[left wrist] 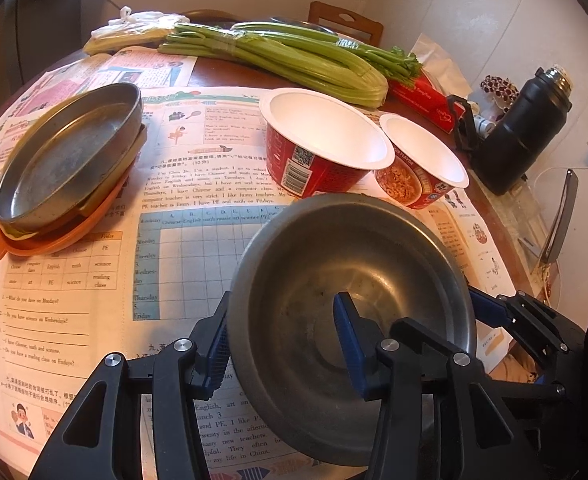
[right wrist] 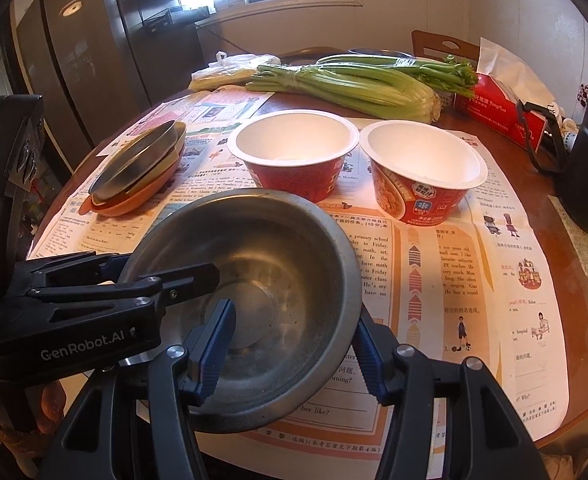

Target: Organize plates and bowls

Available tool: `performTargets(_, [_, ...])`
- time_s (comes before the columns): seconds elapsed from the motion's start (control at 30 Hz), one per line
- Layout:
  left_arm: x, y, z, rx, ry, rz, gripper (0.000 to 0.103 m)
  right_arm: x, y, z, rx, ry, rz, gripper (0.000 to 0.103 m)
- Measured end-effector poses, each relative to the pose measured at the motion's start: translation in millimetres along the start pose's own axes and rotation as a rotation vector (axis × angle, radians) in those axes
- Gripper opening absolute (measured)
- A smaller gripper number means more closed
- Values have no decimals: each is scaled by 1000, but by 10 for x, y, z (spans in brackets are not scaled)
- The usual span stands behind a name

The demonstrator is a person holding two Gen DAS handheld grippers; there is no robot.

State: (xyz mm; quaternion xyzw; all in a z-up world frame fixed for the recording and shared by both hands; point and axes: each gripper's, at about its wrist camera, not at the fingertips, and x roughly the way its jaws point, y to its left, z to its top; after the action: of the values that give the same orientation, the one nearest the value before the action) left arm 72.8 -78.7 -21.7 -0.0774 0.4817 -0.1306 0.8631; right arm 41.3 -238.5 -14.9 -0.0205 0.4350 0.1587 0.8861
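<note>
1. On the far left of the table (right wrist: 505,148), a metal plate (left wrist: 66,160) sits tilted on top of a stack of plates, with an orange plate (left wrist: 54,240) at the bottom.
2. Paper sheets (left wrist: 94,320) with school words lie under everything.
3. Near the front, a metal bowl (left wrist: 333,300) sits between both grippers.
4. Its left wall is between the fingers of the left gripper (left wrist: 286,344): one blue pad is outside the bowl and one is inside. The pads look pressed on the wall, so the jaws are clamped on it.
5. Its right wall is between the fingers of the right gripper (right wrist: 290,350), one pad inside and one outside, also clamped on it.
6. Behind the metal bowl stand two red paper bowls, a big red bowl (right wrist: 294,152) and a smaller red bowl (right wrist: 421,172), close side by side.
7. Farther back lies green celery (right wrist: 353,84).
8. At the right are a red tissue box (right wrist: 497,112) and a black bottle (left wrist: 525,128).
</note>
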Motion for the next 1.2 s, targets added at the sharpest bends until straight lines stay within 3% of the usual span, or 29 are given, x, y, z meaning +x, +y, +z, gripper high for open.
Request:
performTargets(0.33, [-197,92,122,-24,-36,28,50,-170,-142,103,40,-49,-7,58])
performTargets(0.67, [-365,109,268,-24,-73,76,58,-284,-166,298,78,-86,22,58])
performTargets(1.2, [-362,32,708,58,-91,106,58,-130,-269,571,220,-87,63,57])
